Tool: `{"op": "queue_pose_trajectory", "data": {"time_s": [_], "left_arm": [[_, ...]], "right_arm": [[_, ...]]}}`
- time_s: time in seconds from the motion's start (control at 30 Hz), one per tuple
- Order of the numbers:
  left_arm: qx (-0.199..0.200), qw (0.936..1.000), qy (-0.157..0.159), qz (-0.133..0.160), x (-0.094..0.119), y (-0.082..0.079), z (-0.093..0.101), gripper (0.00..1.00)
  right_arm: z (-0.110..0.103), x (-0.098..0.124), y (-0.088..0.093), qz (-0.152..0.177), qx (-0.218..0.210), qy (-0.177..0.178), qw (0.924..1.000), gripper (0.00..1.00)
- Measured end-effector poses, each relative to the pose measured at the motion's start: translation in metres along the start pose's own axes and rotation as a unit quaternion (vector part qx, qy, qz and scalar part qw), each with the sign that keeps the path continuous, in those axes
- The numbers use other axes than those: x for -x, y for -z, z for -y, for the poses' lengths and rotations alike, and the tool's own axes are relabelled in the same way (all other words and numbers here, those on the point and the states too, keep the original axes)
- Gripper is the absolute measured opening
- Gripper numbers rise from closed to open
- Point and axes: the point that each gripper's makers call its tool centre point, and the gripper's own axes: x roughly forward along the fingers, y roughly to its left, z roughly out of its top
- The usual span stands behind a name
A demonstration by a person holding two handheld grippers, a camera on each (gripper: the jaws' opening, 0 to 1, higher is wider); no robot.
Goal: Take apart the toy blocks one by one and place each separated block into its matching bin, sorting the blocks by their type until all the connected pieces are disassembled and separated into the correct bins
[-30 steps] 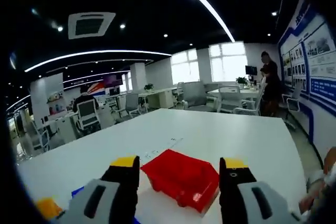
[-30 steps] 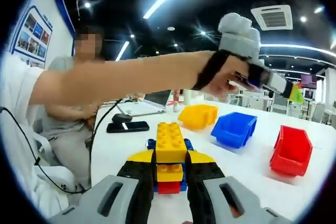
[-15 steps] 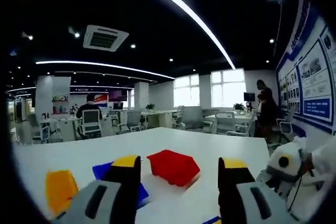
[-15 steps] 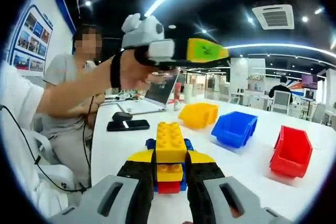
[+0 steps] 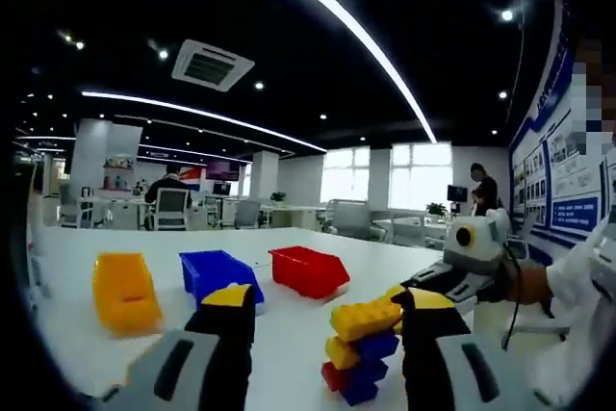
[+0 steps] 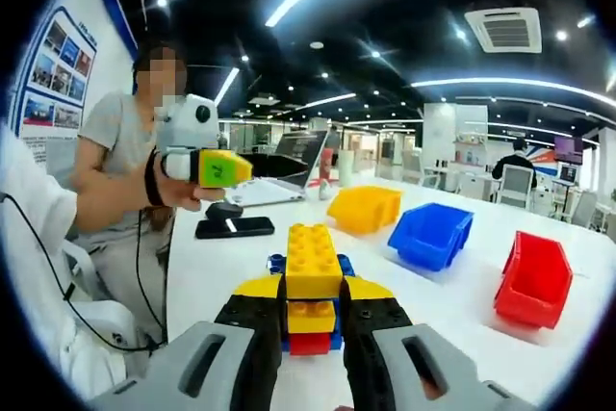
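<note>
Your right gripper (image 6: 311, 320) clamps the block stack (image 6: 312, 286); left gripper (image 5: 327, 310) open, empty beside it. Yellow bin (image 6: 365, 211), blue bin (image 6: 430, 235), red bin (image 6: 535, 276) beyond the stack look empty. Nothing visibly sorted yet.

No legible txt; wall posters (image 5: 577, 180) too blurry to read.

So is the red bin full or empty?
Cannot tell. The red bin is tilted with its opening facing away, so its inside is hidden in both views.
</note>
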Motion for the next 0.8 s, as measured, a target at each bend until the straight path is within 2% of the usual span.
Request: {"op": "queue_pose_trajectory", "data": {"time_s": [0.1, 0.2, 0.3, 0.4, 0.53, 0.6, 0.67, 0.7, 0.73, 0.8], "left_arm": [[0.008, 0.9999, 0.007, -0.002, 0.002, 0.011, 0.004, 0.62], [0.022, 0.9993, 0.016, -0.025, -0.007, 0.038, 0.013, 0.61], [0.01, 0.9986, 0.025, -0.045, -0.018, 0.057, 0.024, 0.61], [0.014, 0.9987, 0.026, -0.041, -0.028, 0.062, 0.032, 0.57], [0.0, 0.999, 0.019, -0.041, -0.042, 0.066, 0.038, 0.55], [0.008, 0.9991, 0.018, -0.037, -0.046, 0.066, 0.039, 0.53], [-0.005, 0.9993, 0.004, -0.038, -0.049, 0.067, 0.036, 0.48], [-0.002, 0.9991, -0.017, -0.038, -0.05, 0.066, 0.028, 0.45], [0.001, 0.9992, -0.009, -0.039, -0.05, 0.066, 0.03, 0.45], [-0.003, 0.9991, -0.019, -0.038, -0.051, 0.066, 0.03, 0.44]], "right_arm": [[0.0, 0.0, 0.0, -0.001, 0.0, 0.0, 1.0, 0.24], [0.0, 0.0, 0.0, -0.001, 0.0, 0.001, 1.0, 0.23], [0.0, 0.0, 0.0, -0.001, -0.001, 0.002, 1.0, 0.23], [-0.001, 0.0, 0.0, -0.003, -0.001, 0.003, 1.0, 0.23], [-0.003, -0.001, 0.0, -0.004, 0.0, 0.001, 1.0, 0.23], [-0.004, -0.001, 0.0, -0.004, -0.001, 0.001, 1.0, 0.23], [-0.005, -0.001, 0.0, -0.005, 0.001, 0.001, 1.0, 0.23], [-0.005, 0.0, 0.0, -0.005, -0.002, 0.003, 1.0, 0.23], [-0.005, 0.0, 0.001, -0.005, -0.008, 0.008, 0.9999, 0.23], [-0.005, 0.0, 0.001, -0.006, -0.01, 0.015, 0.9998, 0.23]]}}
